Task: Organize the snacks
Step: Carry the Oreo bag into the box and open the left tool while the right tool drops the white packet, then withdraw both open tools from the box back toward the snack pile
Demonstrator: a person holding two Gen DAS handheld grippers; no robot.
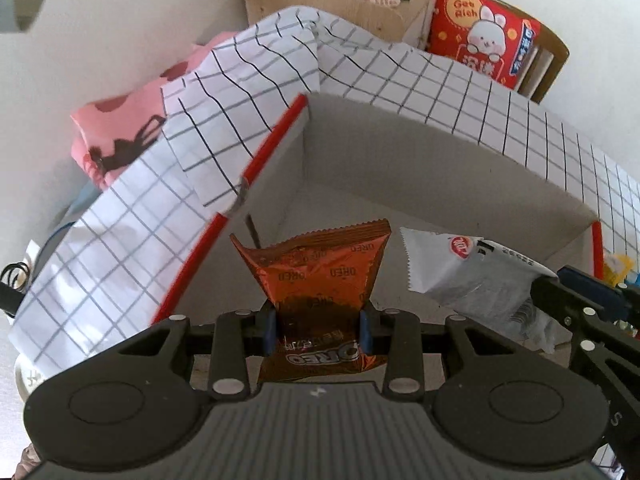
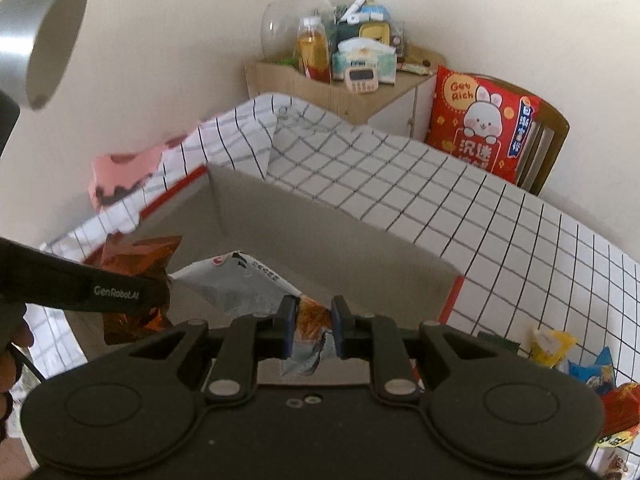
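Both cams sit on the grippers, looking steeply down along the fingers, close over the open cardboard box [image 1: 400, 168]. Left view sees the right gripper [image 1: 536, 300] at its right edge; right view catches the left gripper [image 2: 166, 280] on its left. Shared: box [image 2: 320, 240], checked cloth [image 1: 440, 92], red cushion [image 2: 484, 124], wooden cabinet [image 2: 320, 92].

An open cardboard box [image 2: 320, 236] is sitting on the checked tablecloth [image 2: 460, 200], and both packets are hanging over its opening: the Oreo packet [image 1: 316, 276] between the pads of the left gripper [image 1: 319, 330], the other packet [image 2: 248, 284] just to its right in the right gripper [image 2: 313, 332]. Behind the box, against the wall, a wooden cabinet [image 2: 320, 92] is carrying a bottle and other clutter on top, with a cushion [image 2: 480, 120] leaning on a chair [image 2: 554, 136] to its right. Loose snack packets [image 2: 568, 356] are lying on the cloth right of the box.
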